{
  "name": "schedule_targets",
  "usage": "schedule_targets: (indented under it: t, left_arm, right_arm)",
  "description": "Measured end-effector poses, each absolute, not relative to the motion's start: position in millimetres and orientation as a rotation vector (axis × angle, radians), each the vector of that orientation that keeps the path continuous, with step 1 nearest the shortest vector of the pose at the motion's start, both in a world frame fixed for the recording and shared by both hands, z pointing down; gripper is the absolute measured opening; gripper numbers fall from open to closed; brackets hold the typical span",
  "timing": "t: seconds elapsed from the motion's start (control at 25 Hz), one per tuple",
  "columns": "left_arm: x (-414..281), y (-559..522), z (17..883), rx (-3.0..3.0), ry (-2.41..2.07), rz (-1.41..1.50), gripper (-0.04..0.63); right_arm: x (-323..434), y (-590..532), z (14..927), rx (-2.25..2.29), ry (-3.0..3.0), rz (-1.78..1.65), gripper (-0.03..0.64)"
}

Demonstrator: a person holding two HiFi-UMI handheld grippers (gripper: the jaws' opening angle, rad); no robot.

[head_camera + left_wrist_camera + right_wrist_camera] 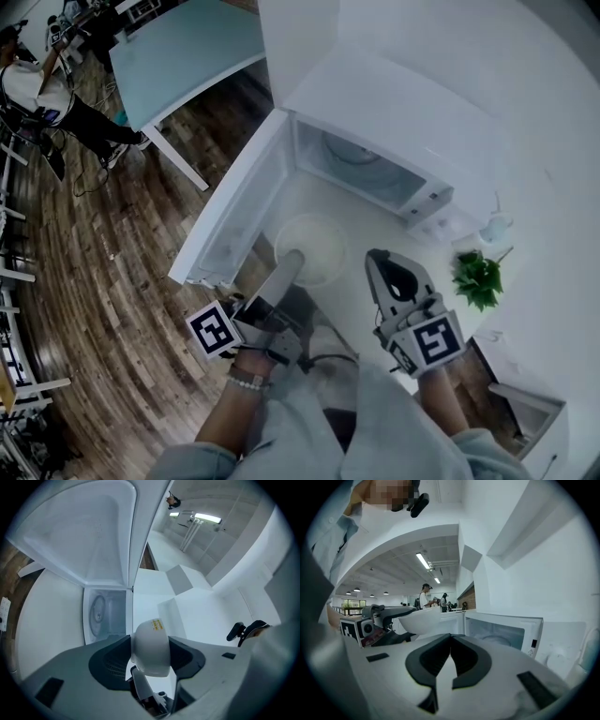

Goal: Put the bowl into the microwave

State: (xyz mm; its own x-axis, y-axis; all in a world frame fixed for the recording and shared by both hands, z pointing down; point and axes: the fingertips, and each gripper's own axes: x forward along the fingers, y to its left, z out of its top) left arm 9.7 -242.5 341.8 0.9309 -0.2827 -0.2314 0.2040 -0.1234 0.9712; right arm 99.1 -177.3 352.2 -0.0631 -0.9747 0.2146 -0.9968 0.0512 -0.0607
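A white bowl (314, 242) hangs in front of the open microwave (375, 169), whose door (234, 202) is swung out to the left. My left gripper (292, 259) is shut on the bowl's near rim. In the left gripper view the bowl (151, 646) is pinched between the jaws, with the microwave's cavity and turntable (104, 613) straight beyond it. My right gripper (377, 257) is shut and empty, just right of the bowl. In the right gripper view its jaws (451, 638) meet, with the bowl (419, 619) to the left and the microwave (501, 632) ahead.
The microwave stands on a white counter (375, 239) against a white wall. A green plant (478, 278) and a small white object (497, 227) sit right of it. A pale table (183, 52) and a person (37, 94) are across the wooden floor at the far left.
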Motion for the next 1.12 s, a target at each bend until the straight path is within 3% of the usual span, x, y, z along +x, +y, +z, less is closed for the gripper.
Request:
schedule_targets:
  t: [0.72,1.12]
  left_arm:
    - [71.7,-261.9,378.1,1.647,-0.069,-0.310,0.221]
    - [94.7,-269.0,400.0,1.631,-0.104,-0.277,0.220]
  right_arm:
    - [123.7,-196.7,378.9,1.936,-2.255,0.212,0.293]
    - [124.4,-217.0,398.1,1.887,-2.268,0.230,0.337]
